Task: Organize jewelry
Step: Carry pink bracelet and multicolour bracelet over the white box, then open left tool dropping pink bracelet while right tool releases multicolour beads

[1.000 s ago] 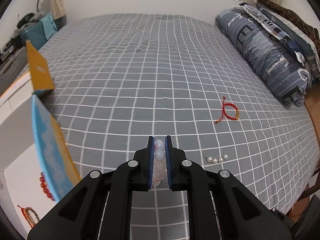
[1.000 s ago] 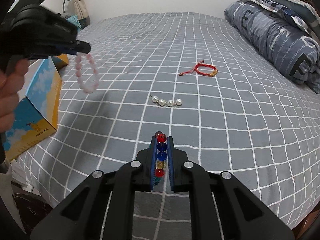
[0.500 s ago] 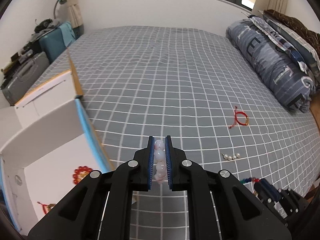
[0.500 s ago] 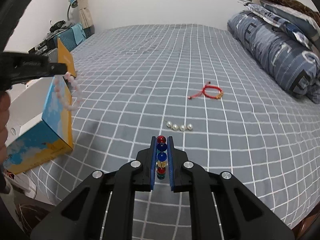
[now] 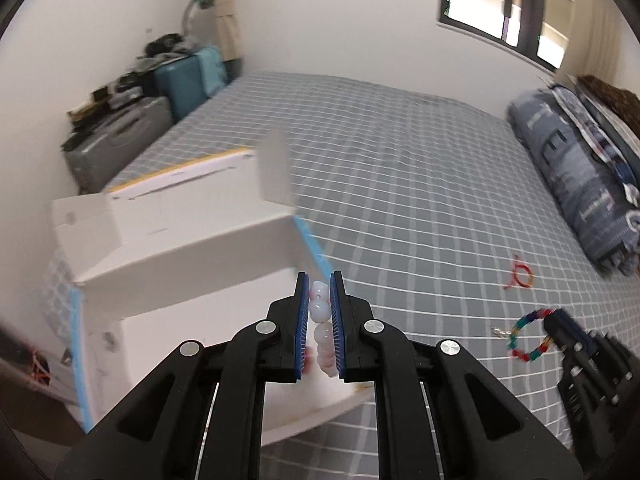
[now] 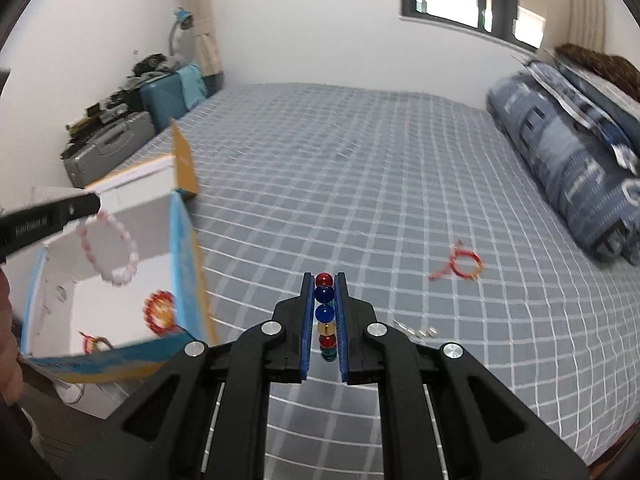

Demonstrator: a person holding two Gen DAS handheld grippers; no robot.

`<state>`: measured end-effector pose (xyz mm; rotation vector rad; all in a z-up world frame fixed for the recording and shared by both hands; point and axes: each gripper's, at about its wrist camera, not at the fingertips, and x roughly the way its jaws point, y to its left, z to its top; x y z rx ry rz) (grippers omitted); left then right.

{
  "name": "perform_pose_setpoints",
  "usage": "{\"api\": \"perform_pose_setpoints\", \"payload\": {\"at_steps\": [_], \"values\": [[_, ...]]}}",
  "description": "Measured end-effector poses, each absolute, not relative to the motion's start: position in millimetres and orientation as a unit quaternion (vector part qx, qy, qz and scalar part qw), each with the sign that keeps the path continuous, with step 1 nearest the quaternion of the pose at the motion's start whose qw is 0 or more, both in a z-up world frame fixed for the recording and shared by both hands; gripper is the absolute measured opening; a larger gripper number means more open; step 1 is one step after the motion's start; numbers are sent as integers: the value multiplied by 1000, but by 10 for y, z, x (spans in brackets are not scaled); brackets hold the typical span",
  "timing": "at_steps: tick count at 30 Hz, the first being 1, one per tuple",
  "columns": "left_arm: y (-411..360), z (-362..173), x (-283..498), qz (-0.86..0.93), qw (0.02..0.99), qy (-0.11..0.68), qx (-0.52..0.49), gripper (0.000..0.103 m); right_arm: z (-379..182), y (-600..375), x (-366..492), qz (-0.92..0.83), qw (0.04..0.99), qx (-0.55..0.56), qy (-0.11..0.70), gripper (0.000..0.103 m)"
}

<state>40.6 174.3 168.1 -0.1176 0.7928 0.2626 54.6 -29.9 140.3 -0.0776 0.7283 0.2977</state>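
My left gripper (image 5: 319,280) is shut on a pale pink bead bracelet (image 5: 322,320) and holds it above the open white box (image 5: 192,248) at the bed's left edge. In the right wrist view that bracelet (image 6: 110,248) hangs from the left gripper (image 6: 94,204) over the box (image 6: 132,240). My right gripper (image 6: 323,280) is shut on a multicoloured bead bracelet (image 6: 325,316), held above the bed right of the box; it also shows in the left wrist view (image 5: 530,334).
A red bead bracelet (image 6: 160,312) and a red cord piece (image 6: 96,344) lie in the box. A red string bracelet (image 6: 464,264) and small pearl pieces (image 6: 420,333) lie on the grey checked bed (image 6: 360,200). Pillows (image 6: 568,168) at right, suitcases (image 6: 120,140) at left.
My left gripper has swung left with the pink bracelet from over the bed to over the box. My right gripper has followed left and tilted up, still holding its bracelet.
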Motion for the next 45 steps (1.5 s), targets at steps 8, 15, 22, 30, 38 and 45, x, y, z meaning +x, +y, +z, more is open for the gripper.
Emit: {"api": "perform_pose_setpoints", "payload": {"at_steps": [8,15,22,30,38,45], "values": [[2604,1637,-33,204,892,393,-94,11,1570,573,474,206,915,-73,341,9],[3116,1357,-379,259,868,407,-121,11,1382,1358,442,259,895,-102,347,9],[3374,866,-476,278,844,436,-141,11,975,1919,504,308,864,-139,373,9],[3531,452,-387,275,824,468,-162,11,623,2195,609,307,841,-180,407,9],[3520,344,-303,271,820,478,-157,11,441,2261,680,293,828,-188,439,9],[3455,387,-276,271,823,479,-144,12,370,2255,716,293,821,-183,455,10]]}}
